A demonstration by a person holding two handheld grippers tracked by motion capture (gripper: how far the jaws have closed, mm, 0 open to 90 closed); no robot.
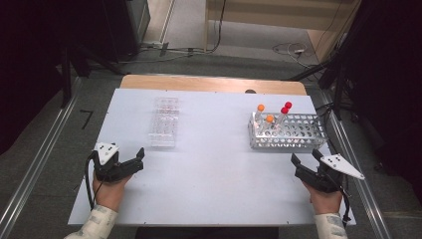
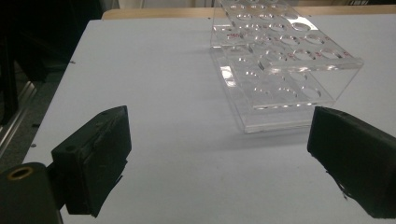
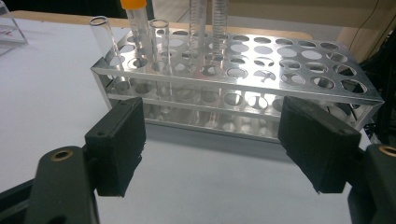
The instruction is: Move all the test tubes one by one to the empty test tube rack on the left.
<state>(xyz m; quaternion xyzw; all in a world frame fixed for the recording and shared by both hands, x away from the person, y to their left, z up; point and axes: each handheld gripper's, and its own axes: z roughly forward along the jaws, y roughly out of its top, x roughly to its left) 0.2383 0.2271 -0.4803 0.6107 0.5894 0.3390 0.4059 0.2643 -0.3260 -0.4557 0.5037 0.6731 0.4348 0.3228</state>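
Note:
A clear acrylic tube rack (image 1: pixel 164 122) (image 2: pixel 280 60) lies empty on the white table top (image 1: pixel 214 169), left of centre. At the right stands a metal tube rack (image 1: pixel 293 132) (image 3: pixel 243 70). Its left end holds tubes with orange caps (image 1: pixel 261 107) (image 3: pixel 135 28) and red caps (image 1: pixel 286 107), plus an uncapped tube (image 3: pixel 105 42). My left gripper (image 1: pixel 138 160) (image 2: pixel 219 135) is open near the front left and points at the acrylic rack. My right gripper (image 1: pixel 304 157) (image 3: pixel 212 116) is open just in front of the metal rack. Nothing lies between either pair of jaws.
The white top rests on a wooden table (image 1: pixel 214 82) whose far edge shows. Metal rails (image 1: pixel 40 164) run along the floor on both sides, and cables (image 1: pixel 288 50) lie on the floor beyond. Most holes of the metal rack hold nothing.

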